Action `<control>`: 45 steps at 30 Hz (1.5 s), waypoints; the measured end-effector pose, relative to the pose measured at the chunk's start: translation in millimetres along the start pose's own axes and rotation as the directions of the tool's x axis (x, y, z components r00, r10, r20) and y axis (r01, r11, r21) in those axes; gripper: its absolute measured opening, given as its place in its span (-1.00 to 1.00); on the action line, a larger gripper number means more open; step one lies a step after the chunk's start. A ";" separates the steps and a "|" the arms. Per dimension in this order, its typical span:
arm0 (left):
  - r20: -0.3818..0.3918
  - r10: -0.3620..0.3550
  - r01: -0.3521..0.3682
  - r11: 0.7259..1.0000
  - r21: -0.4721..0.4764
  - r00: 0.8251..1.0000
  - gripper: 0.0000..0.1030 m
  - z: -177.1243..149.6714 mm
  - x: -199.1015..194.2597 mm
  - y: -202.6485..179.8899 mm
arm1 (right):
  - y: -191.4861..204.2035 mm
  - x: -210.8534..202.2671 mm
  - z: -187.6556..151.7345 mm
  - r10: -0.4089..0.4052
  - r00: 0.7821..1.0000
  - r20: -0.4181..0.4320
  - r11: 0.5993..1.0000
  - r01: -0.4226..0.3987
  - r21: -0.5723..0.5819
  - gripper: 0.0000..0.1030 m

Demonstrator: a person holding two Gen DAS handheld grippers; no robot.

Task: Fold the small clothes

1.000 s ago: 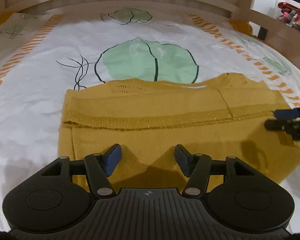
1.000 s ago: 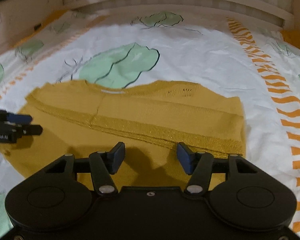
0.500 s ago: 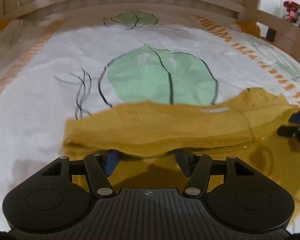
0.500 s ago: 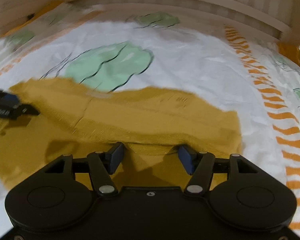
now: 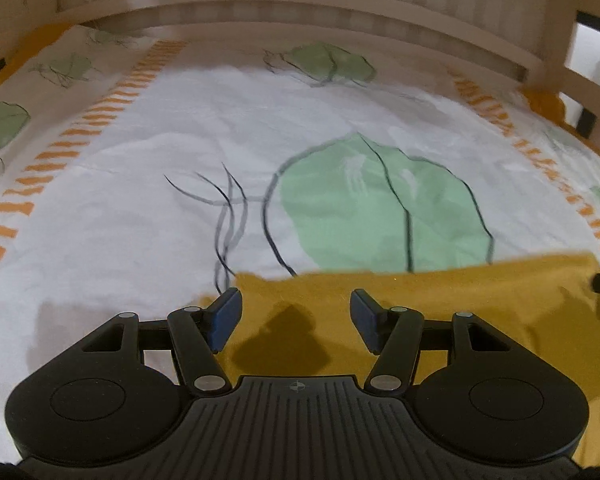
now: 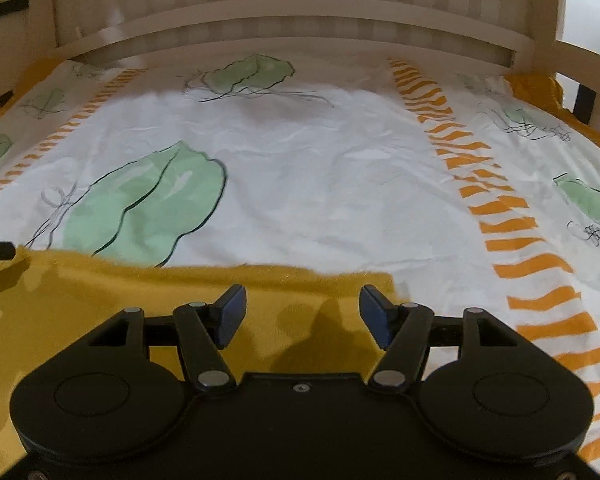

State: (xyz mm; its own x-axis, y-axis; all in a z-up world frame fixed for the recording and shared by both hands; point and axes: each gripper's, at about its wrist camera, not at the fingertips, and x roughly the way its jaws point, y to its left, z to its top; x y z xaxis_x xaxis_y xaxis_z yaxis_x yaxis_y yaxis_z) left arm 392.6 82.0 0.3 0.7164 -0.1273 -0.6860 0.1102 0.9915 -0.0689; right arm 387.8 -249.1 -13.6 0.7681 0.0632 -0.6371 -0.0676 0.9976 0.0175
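From the left wrist, the left gripper [image 5: 296,312] is gaping wide, gripping nothing, over the sweater [image 5: 440,300] lying on the bed [image 5: 140,200]. From the right wrist, the right gripper [image 6: 302,312] is likewise hanging open and empty above the sweater's [image 6: 100,300] apparently folded edge.

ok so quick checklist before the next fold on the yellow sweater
1. Left gripper jaws open, nothing between them: ok.
2. Right gripper jaws open, nothing between them: ok.
3. Sweater lying on the bedsheet, not lifted: ok.
4. Far edge of the sweater straight and even across both views: ok, roughly.
5. Near edges lined up: cannot tell, hidden under the grippers.
6. Layers beneath smooth: cannot tell.
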 end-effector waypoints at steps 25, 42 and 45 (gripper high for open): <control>-0.184 0.028 -0.044 0.995 -0.084 0.983 0.15 -100.3 -70.5 10.0 | 23.8 -58.7 -87.3 -0.028 0.988 -0.155 0.999 0.021 -0.043 0.64; -0.017 -0.052 0.042 0.929 -0.367 0.998 0.15 -70.0 -103.0 52.8 | 119.1 -66.4 -107.9 0.073 0.990 -0.124 0.956 -0.105 -0.275 0.73; -0.026 -0.051 0.037 0.928 -0.370 0.998 0.15 -69.4 -99.0 48.3 | 120.5 -68.9 -109.8 0.083 0.986 -0.143 0.952 -0.121 -0.282 0.75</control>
State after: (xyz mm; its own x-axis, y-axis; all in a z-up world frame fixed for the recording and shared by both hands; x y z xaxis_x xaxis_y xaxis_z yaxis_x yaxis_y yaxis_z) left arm 279.2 144.3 14.5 0.6915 -0.1766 -0.7005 -0.1256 0.9255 -0.3573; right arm 256.8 -136.6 -52.2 0.6609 0.1411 -0.7371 -0.3370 0.9334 -0.1235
